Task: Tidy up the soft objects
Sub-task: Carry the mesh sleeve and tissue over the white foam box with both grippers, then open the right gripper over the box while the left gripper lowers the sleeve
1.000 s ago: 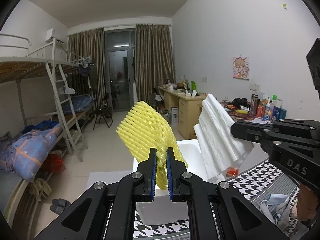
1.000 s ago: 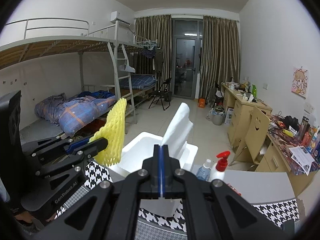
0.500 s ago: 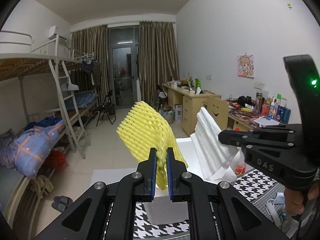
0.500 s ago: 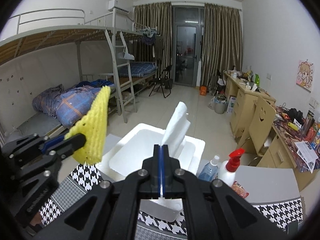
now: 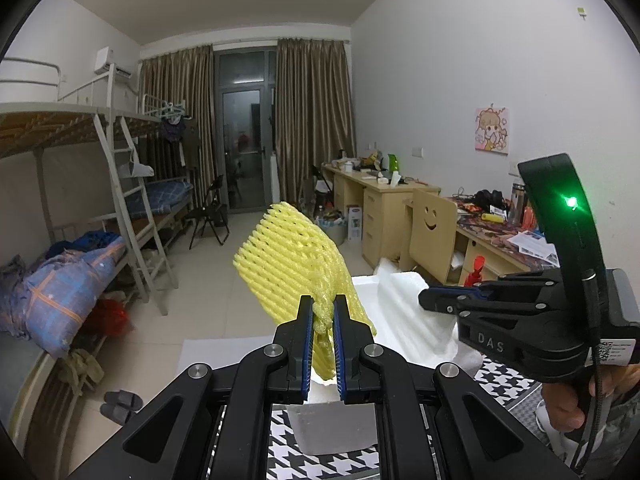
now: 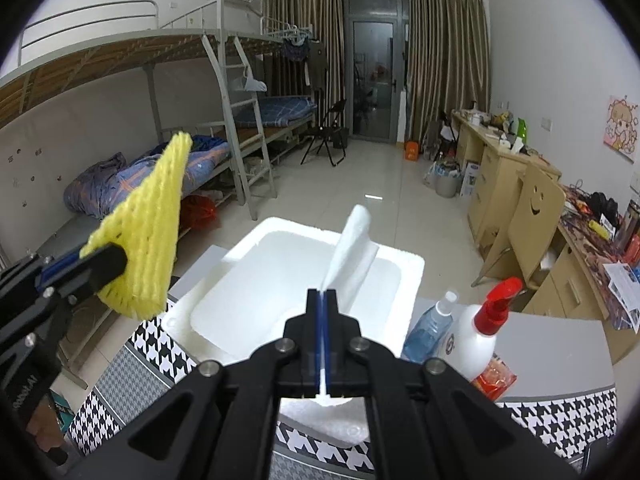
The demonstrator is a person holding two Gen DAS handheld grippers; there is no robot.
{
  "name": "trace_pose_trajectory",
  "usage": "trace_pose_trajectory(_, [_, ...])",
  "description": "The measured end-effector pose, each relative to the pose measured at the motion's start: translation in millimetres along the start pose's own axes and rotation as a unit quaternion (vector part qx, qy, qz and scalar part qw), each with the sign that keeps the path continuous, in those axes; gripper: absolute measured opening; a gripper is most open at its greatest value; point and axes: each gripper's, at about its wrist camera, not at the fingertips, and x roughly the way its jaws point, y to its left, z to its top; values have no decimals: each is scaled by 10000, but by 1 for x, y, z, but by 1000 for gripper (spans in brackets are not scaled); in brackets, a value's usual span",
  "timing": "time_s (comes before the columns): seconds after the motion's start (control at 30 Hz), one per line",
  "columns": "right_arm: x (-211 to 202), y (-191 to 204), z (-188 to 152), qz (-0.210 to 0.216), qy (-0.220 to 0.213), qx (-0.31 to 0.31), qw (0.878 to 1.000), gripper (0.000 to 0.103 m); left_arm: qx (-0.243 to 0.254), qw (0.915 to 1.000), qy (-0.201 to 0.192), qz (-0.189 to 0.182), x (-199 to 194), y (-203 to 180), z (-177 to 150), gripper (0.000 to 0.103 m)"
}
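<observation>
Beside the foam box (image 6: 412, 268), only right view shows bottles (image 6: 476, 336).

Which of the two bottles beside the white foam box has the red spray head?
The larger white bottle, which stands on the right of the pair. The other, the smaller blue bottle nearer the foam box, has a clear cap.
</observation>
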Motion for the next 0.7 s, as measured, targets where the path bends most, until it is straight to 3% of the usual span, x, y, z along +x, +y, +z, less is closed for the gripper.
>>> trace_pose_trajectory(0.03, [3, -2, 1, -23, 30, 20, 10000, 9, -5, 10000, 13, 1, 1, 0, 0, 10])
trace_pose_trajectory(0.13, [7, -4, 1, 9, 138, 41, 9999, 43, -22, 10000, 65, -9, 5, 2, -1, 10])
trace_pose_trajectory(0.17, [8, -4, 0, 16, 133, 54, 9999, 59, -25, 10000, 87, -18, 6, 2, -1, 10])
trace_pose_trajectory(0.2, [7, -5, 1, 9, 104, 66, 9999, 65, -17, 9999, 98, -25, 7, 3, -1, 10])
trace_pose_trajectory(0.43, [-4, -11, 3, -128, -60, 187, 9997, 70, -13, 9999, 123, -55, 10, 1, 3, 10])
trace_pose_trajectory(0.6, [-21, -12, 3, -237, -302, 177, 9991, 89, 49, 9998, 126, -130, 12, -5, 7, 10])
trace_pose_trajectory(0.7, [-28, -13, 1, -301, -346, 144, 9988, 91, 62, 9997, 149, -172, 15, -8, 6, 10])
